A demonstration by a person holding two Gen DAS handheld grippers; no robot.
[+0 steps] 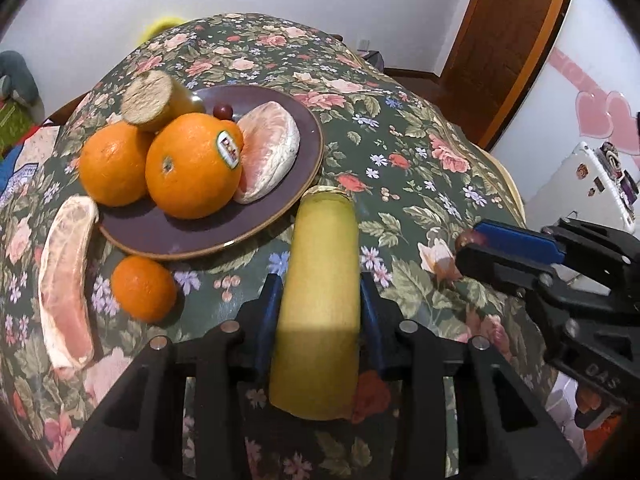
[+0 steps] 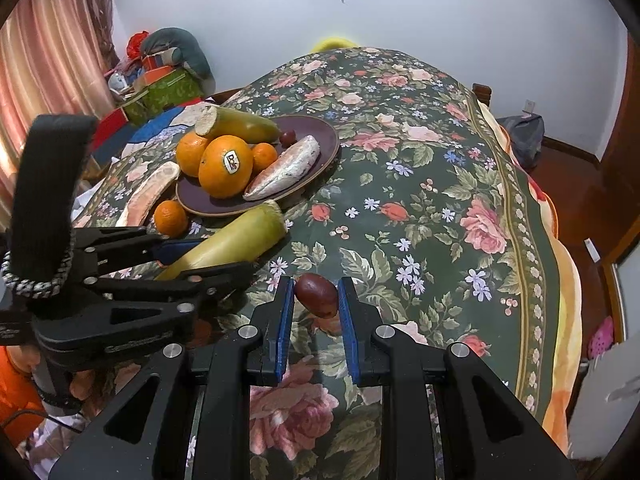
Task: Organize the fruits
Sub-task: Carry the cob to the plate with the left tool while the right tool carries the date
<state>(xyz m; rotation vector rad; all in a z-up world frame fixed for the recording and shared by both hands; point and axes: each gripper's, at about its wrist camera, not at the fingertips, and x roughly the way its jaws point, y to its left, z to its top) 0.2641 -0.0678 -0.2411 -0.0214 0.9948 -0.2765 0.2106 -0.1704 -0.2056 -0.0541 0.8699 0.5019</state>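
My left gripper (image 1: 319, 280) is shut on a yellow-green cut stalk (image 1: 324, 240) that lies on the floral cloth just in front of the purple plate (image 1: 280, 216). On the plate sit two oranges (image 1: 192, 168), a peeled pomelo segment (image 1: 268, 152), a second stalk piece (image 1: 160, 100) and a small dark red fruit (image 1: 223, 111). A pomelo segment (image 1: 66, 276) and a mandarin (image 1: 143, 289) lie on the cloth left of the plate. My right gripper (image 2: 315, 286) is shut on a dark red date (image 2: 316, 294), held just above the cloth to the right of the left gripper (image 2: 212, 260).
The floral tablecloth (image 2: 420, 200) stretches far and right of the plate, ending in a bordered edge (image 2: 536, 264) on the right. Boxes and a cushion (image 2: 168, 80) are stacked beyond the far left corner. A wooden door (image 1: 504, 40) stands at the back right.
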